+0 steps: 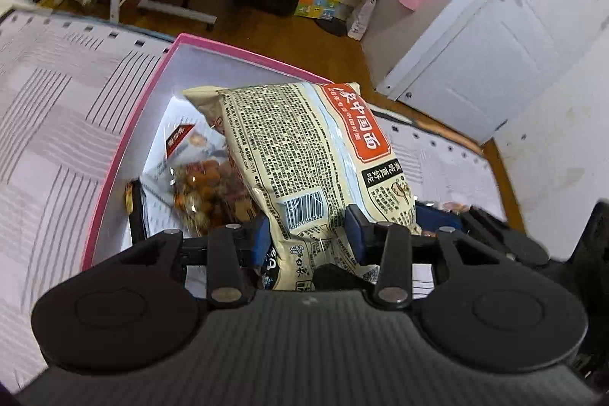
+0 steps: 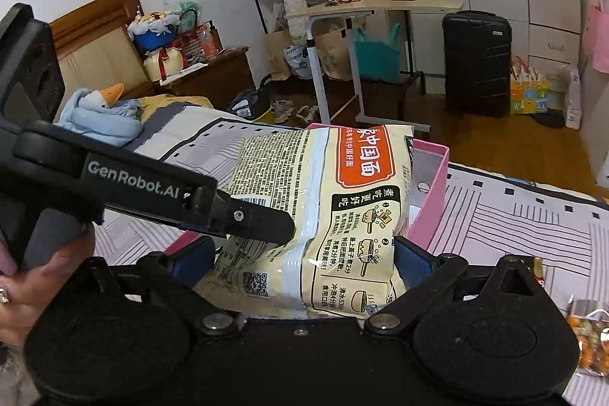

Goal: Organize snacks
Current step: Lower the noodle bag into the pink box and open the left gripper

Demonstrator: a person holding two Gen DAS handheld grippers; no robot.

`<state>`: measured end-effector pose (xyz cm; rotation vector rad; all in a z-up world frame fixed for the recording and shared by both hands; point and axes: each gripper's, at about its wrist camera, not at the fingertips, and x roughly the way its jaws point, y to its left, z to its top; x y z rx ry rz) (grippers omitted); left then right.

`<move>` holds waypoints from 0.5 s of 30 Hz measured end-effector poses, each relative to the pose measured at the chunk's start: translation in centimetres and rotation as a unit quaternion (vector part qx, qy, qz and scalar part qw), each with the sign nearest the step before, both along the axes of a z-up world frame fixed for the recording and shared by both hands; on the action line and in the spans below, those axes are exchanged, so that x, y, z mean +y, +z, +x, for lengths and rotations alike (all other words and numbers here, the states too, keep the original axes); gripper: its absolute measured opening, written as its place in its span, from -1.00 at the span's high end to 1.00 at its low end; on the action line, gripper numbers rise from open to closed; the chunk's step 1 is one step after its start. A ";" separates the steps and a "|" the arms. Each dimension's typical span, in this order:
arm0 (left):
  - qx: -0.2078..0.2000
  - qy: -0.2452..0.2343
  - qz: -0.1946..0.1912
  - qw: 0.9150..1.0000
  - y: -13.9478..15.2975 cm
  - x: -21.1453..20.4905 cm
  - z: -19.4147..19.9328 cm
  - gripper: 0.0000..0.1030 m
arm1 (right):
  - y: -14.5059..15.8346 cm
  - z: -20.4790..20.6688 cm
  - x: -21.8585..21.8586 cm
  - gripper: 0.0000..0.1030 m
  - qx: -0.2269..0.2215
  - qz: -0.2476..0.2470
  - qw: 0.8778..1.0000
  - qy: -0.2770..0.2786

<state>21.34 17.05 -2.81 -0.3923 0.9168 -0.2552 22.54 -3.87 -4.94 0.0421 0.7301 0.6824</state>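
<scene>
A cream noodle packet [image 1: 304,155] with an orange label is held over the pink box [image 1: 125,139]. My left gripper [image 1: 308,229] is shut on its lower end. The packet [image 2: 323,208] also shows in the right wrist view, where my right gripper [image 2: 304,253] stands around its bottom, blue pads close to both sides; whether they press it is unclear. The left gripper's black body [image 2: 152,193] crosses that view from the left. Inside the box lie a clear bag of mixed nuts [image 1: 205,189] and a dark packet [image 1: 135,212].
The pink box [image 2: 430,200] sits on a bed with a striped pale cover [image 1: 49,124]. Another nut bag [image 2: 593,341] and a small packet [image 2: 538,271] lie on the bed at right. Beyond are a black suitcase [image 2: 475,63] and a side table [image 2: 373,6].
</scene>
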 end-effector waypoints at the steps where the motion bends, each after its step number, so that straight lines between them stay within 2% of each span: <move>1: 0.002 0.000 0.002 1.000 -0.5 -0.1 0.5 0.25 | -0.4 0.4 0.0 -0.94 0.004 0.000 1.000 0.000; 4: 0.009 0.000 -0.001 1.000 -1.8 0.2 2.1 0.25 | -1.3 1.8 0.5 -0.94 0.010 -0.003 1.000 -0.002; 8: 0.013 0.001 -0.017 1.000 -2.5 1.8 4.5 0.22 | -1.7 3.0 1.7 -0.94 -0.010 -0.008 1.000 0.001; 10: 0.013 0.004 -0.025 1.000 -3.0 2.9 5.4 0.21 | -1.9 3.2 1.8 -0.94 -0.016 0.006 1.000 0.008; 13: 0.009 0.006 -0.022 1.000 -3.9 3.8 6.2 0.20 | -2.6 3.2 1.7 -0.92 -0.009 0.020 0.999 0.023; 15: 0.018 0.005 -0.018 1.000 -4.7 3.9 6.8 0.20 | -3.3 3.2 2.1 -0.91 -0.003 0.007 1.000 0.027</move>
